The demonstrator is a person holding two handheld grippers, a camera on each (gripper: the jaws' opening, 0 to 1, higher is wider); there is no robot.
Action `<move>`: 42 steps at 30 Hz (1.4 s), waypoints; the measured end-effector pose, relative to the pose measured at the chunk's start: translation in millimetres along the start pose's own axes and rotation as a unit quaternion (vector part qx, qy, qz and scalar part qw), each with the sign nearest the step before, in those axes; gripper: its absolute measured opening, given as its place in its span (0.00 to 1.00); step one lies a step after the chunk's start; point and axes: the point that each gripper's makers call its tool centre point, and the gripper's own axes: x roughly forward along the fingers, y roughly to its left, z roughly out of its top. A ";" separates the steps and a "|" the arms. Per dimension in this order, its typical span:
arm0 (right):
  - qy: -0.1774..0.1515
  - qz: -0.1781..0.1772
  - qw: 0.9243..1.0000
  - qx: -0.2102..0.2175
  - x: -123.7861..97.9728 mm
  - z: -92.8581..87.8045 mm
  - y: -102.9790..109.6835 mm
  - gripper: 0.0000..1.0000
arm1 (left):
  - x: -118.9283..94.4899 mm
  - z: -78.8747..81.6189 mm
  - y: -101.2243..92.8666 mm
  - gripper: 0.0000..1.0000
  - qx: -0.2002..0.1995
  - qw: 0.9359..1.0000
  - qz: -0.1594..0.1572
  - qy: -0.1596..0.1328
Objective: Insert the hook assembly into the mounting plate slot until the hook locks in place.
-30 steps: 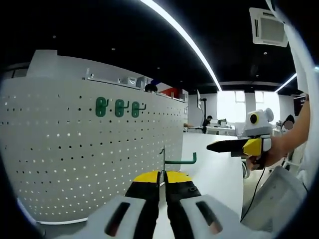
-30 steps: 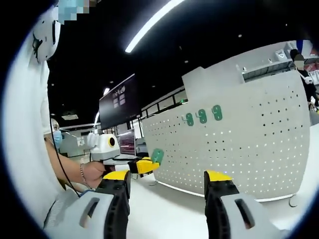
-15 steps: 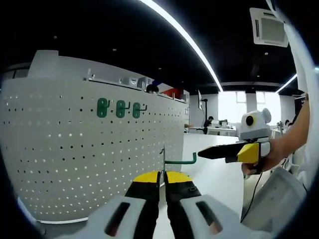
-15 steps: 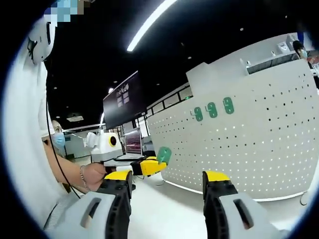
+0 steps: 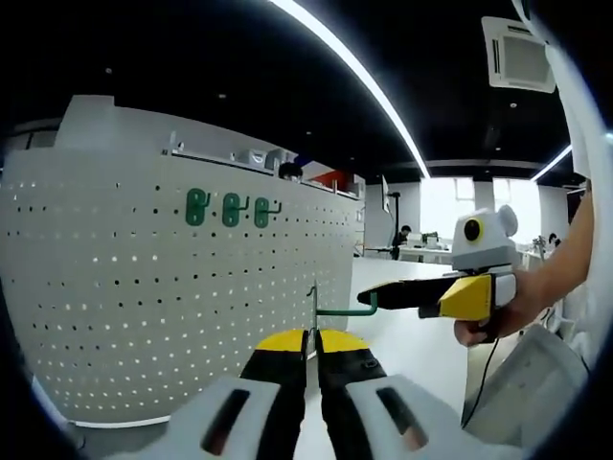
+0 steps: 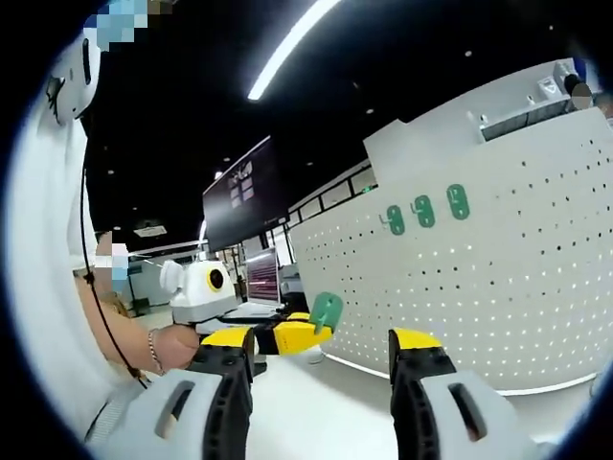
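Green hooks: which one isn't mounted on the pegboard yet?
The green hook clamped in the left tongs; the other three hang in a row on the white pegboard.

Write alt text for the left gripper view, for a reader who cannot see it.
The left gripper is shut on a green hook, held up in front of a white pegboard that already carries three green hooks. The right gripper reaches in from the right, close to the held hook's tip.

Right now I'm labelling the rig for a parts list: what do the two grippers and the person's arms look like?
Both grippers match: the left gripper and right gripper have light grey slotted bodies, black jaws and yellow tips. Each carries a white box with a yellow-ringed lens. A black cable hangs from the right one. The person wears a white short-sleeved top and a bracelet.
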 end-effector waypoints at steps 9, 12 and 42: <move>-0.005 0.008 1.000 0.002 13.7 2.3 3.1 0.54 | 1.0 1.3 -1.0 0.03 -0.001 1.000 0.000 -0.001; -0.007 0.010 1.000 0.005 17.9 2.5 4.5 0.53 | 1.3 0.8 -1.2 0.03 -0.001 1.000 0.001 -0.001; -0.007 -0.009 0.999 0.033 28.6 -0.4 1.3 0.22 | 1.6 3.1 -5.7 0.03 0.001 1.000 0.000 -0.002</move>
